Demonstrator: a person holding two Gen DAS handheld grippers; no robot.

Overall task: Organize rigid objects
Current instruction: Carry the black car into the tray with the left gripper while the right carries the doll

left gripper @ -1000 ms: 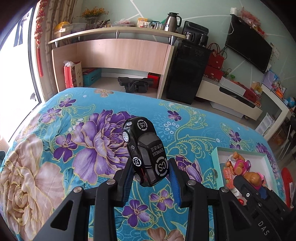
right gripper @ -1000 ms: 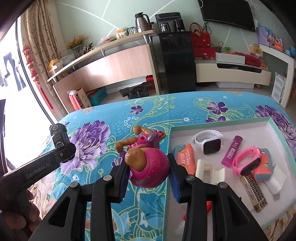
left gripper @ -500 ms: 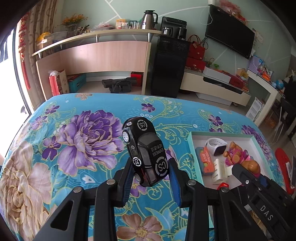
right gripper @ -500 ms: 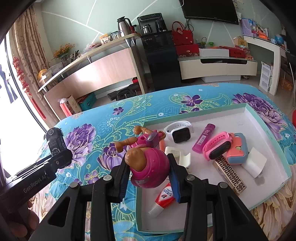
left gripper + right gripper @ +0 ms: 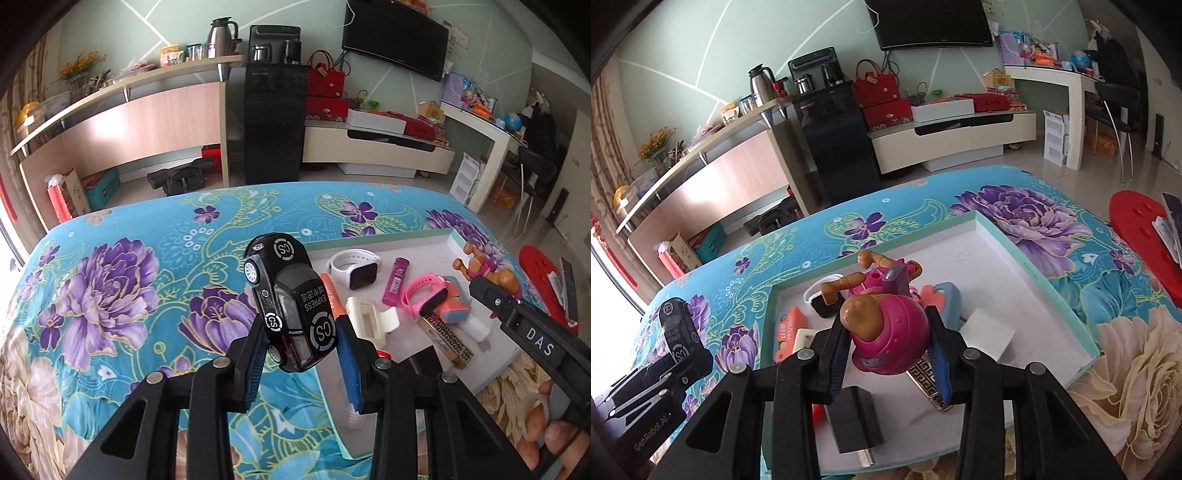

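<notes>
My left gripper (image 5: 301, 354) is shut on a black toy car (image 5: 291, 306) with "CS" roundels, nose up, held above the flowered cloth just left of the white tray (image 5: 388, 242). My right gripper (image 5: 888, 350) is shut on a pink toy dog figure (image 5: 886, 328) with brown paws, held over the tray (image 5: 1015, 258). In the tray lie a white smartwatch (image 5: 354, 267), a pink lighter (image 5: 395, 282), a pink watch (image 5: 424, 299), a white clip (image 5: 369, 319), a patterned bar (image 5: 448, 341) and a black adapter (image 5: 855, 421). The left gripper with its car (image 5: 677, 334) shows at the right view's left edge.
The table carries a teal cloth with purple flowers (image 5: 107, 291). Beyond its far edge stand a wooden desk (image 5: 147, 122), a black cabinet (image 5: 273, 122) and a low TV bench (image 5: 376, 151). A red stool (image 5: 1145, 236) stands to the right. A hand (image 5: 554, 439) holds the right gripper.
Both grippers have swung right with their toys still held. The tray has come into the left view beside the car, and the pink dog now hangs over the tray's inside.
</notes>
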